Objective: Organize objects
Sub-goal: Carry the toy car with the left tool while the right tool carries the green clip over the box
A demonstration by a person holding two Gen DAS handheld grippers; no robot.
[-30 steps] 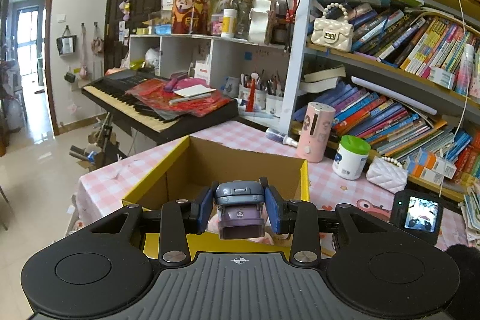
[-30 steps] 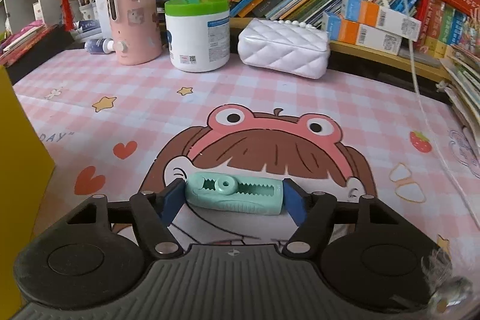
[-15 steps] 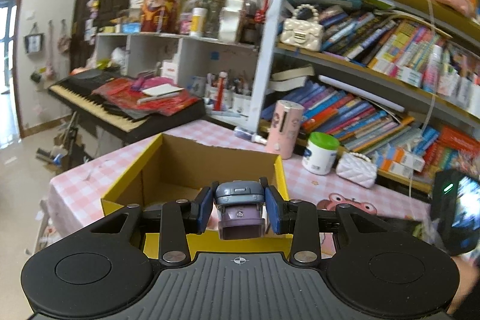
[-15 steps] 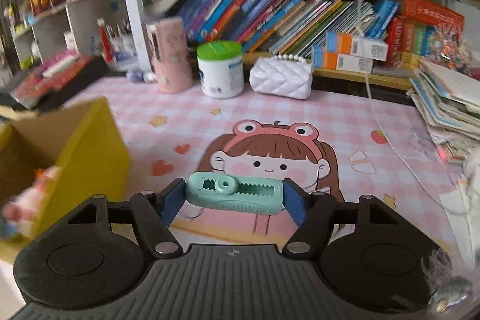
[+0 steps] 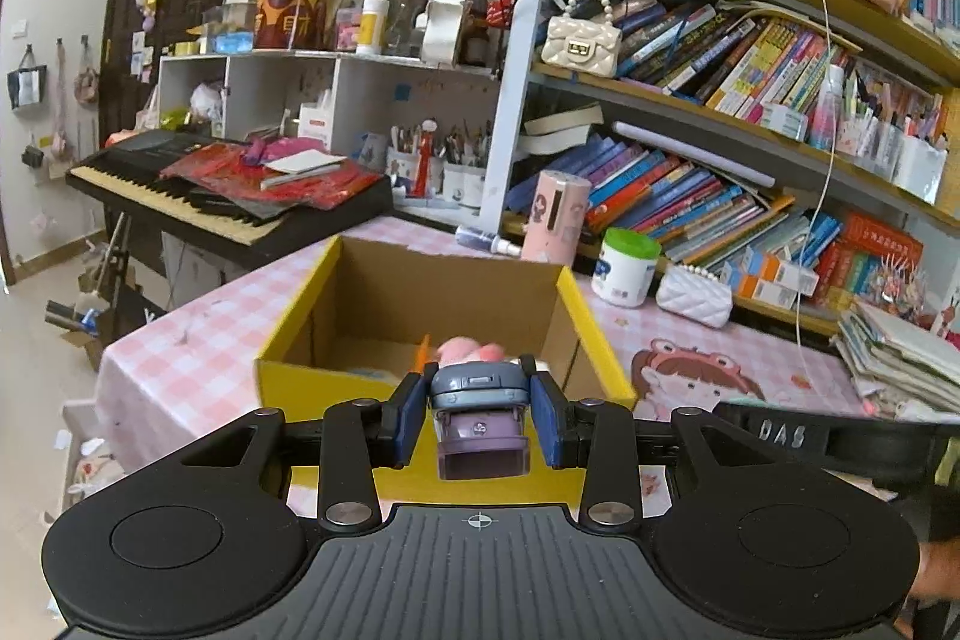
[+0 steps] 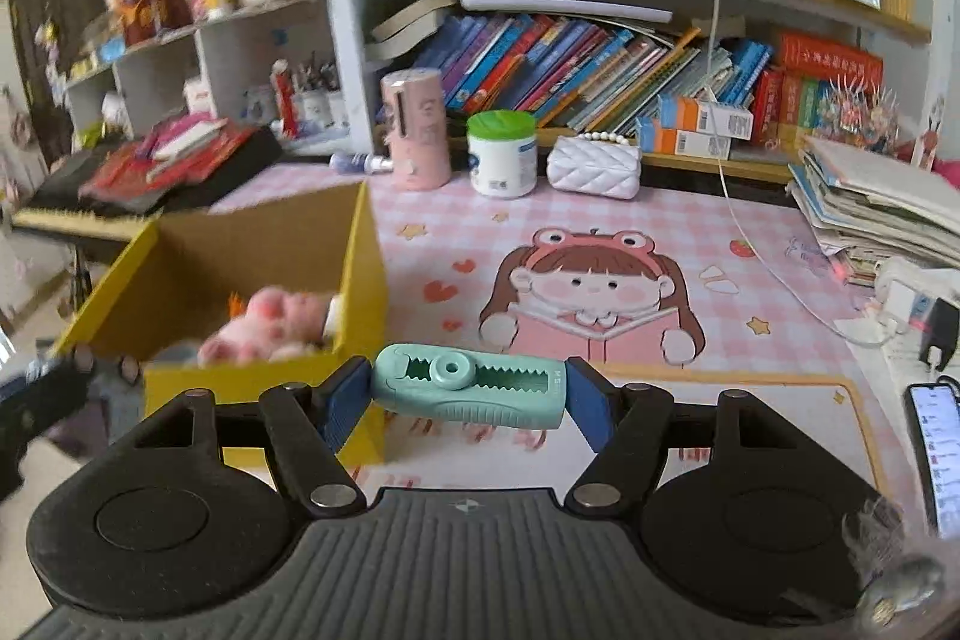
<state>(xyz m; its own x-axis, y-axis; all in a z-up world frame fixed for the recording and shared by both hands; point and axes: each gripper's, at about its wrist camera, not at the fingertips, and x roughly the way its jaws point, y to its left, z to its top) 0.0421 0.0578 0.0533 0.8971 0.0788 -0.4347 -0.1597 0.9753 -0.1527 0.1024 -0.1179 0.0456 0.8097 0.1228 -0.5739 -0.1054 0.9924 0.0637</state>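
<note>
Inside the yellow box (image 6: 360, 244) lies a pink plush (image 6: 270, 322); left gripper (image 5: 478, 421) clamps a purple-grey gadget (image 5: 480, 415) above it, right gripper (image 6: 468, 394) clamps a teal tool (image 6: 468, 388) beside.

Yellow box (image 5: 591, 322): raw brown cardboard inside, matt yellow outside. Plush toy (image 6: 270, 322): fuzzy pink. Mint clip (image 6: 468, 387): matt ribbed plastic, toothed edges. Grey-purple gadget (image 5: 480, 415): smooth plastic, slight sheen. Tablecloth (image 6: 768, 304): glossy printed vinyl. White purse (image 6: 594, 166): quilted, pearly shine.

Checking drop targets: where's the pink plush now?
Right wrist view, left side: pink plush lies inside the yellow box, against its near right corner.
</note>
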